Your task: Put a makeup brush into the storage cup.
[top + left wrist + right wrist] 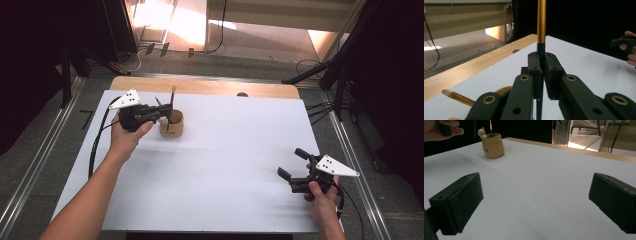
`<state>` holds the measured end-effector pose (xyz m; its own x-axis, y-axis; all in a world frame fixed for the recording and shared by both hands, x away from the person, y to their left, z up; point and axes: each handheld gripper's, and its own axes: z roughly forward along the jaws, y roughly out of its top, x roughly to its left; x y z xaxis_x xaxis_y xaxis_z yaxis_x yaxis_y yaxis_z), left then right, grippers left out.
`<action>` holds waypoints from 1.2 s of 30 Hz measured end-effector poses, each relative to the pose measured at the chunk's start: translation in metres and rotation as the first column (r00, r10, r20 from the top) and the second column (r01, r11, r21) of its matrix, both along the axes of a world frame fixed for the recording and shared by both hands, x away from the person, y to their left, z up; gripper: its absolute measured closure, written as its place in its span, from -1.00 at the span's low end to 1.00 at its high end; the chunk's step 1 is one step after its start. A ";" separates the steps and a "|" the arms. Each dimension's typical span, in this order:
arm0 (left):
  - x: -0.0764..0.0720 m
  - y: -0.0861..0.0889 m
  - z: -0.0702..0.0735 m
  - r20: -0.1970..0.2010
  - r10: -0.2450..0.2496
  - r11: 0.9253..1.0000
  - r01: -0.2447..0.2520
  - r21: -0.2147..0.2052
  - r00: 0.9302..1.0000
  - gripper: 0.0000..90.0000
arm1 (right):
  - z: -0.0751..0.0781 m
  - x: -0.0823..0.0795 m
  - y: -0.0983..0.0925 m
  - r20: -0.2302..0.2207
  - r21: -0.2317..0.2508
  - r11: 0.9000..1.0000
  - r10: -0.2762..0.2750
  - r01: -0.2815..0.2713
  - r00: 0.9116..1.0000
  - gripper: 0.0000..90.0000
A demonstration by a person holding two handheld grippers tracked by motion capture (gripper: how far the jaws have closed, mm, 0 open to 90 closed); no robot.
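Observation:
My left gripper [161, 112] is at the far left of the white sheet, right beside a small tan cup [171, 125]. In the left gripper view my left gripper [543, 62] is shut on a thin upright brush [541, 22] with a gold upper shaft and a dark lower part. The brush [172, 102] stands in the cup. A second gold stick with a white tip [456, 96] leans out of the cup. My right gripper [292, 163] sits at the near right, open, with nothing between the pads [461, 197]. Its view shows the cup [493, 146] far off.
A white sheet [225, 150] covers a wooden table whose bare edge [210, 87] runs along the far side. Cables trail from both grippers. Dark stands and rails border the table left and right.

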<state>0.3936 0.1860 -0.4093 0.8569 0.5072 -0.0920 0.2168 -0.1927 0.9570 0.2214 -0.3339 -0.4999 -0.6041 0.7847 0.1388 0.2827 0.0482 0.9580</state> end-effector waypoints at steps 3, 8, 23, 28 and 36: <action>0.001 -0.003 0.001 0.015 0.023 1.000 -0.023 -0.013 1.000 0.90 | 0.000 -0.001 -0.001 0.002 0.002 1.000 -0.003 0.003 1.000 -1.00; 0.002 -0.007 0.001 0.024 0.052 0.998 -0.052 -0.023 0.998 0.90 | 0.001 -0.001 -0.003 0.004 0.002 1.000 -0.005 0.005 1.000 -1.00; 0.007 -0.016 -0.002 0.042 0.104 0.994 -0.102 -0.039 0.994 0.90 | 0.001 0.000 -0.001 0.003 0.002 1.000 0.001 -0.001 1.000 -1.00; 0.008 -0.017 -0.004 0.047 0.129 0.991 -0.127 -0.044 0.991 0.90 | 0.001 -0.001 -0.003 0.004 0.003 1.000 -0.004 0.004 1.000 -1.00; 0.010 -0.024 -0.010 0.045 0.159 0.987 -0.158 -0.036 0.986 0.89 | 0.001 0.000 -0.002 0.000 0.009 1.000 -0.003 0.003 1.000 -1.00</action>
